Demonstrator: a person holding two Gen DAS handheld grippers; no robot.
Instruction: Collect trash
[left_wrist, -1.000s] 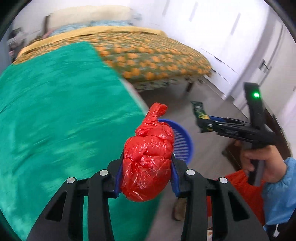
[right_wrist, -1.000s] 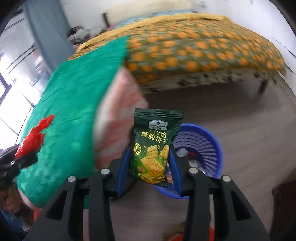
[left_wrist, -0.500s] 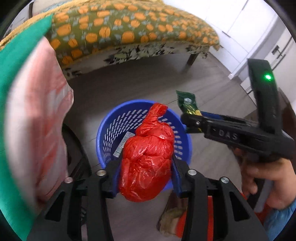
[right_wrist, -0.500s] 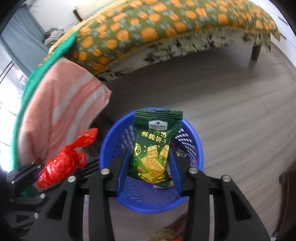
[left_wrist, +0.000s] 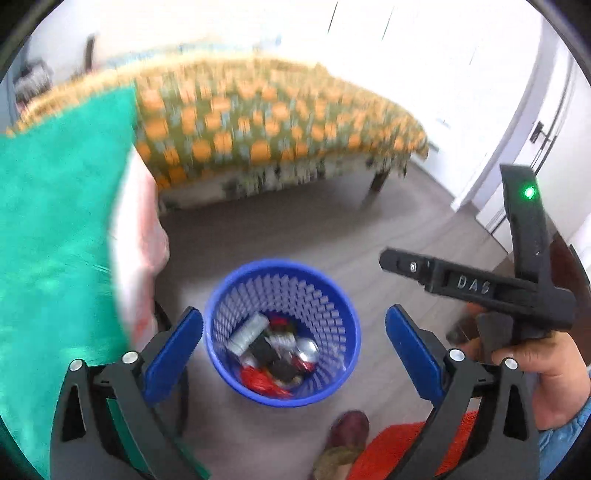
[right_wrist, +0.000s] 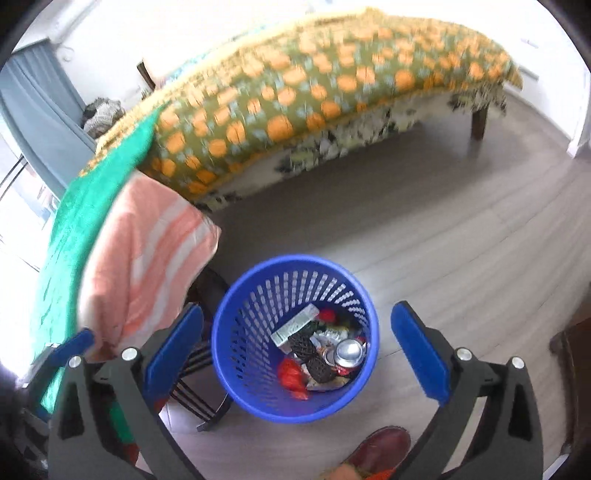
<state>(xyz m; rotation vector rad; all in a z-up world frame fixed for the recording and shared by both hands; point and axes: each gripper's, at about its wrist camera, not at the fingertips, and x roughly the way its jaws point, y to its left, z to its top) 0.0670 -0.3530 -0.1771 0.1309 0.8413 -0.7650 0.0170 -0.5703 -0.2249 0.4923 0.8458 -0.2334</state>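
Trash lies in the blue basket (right_wrist: 236, 369) below both gaping jaws.

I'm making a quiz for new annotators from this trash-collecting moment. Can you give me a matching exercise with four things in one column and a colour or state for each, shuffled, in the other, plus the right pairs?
Column one:
1. left gripper
2. waste basket
3. drink can
4. bedspread

Column two:
A. blue, perforated, standing on the floor
B. silver top, lying among the trash
C. open and empty above the basket
D. olive green with orange spots

Pairs: 1-C, 2-A, 3-B, 4-D
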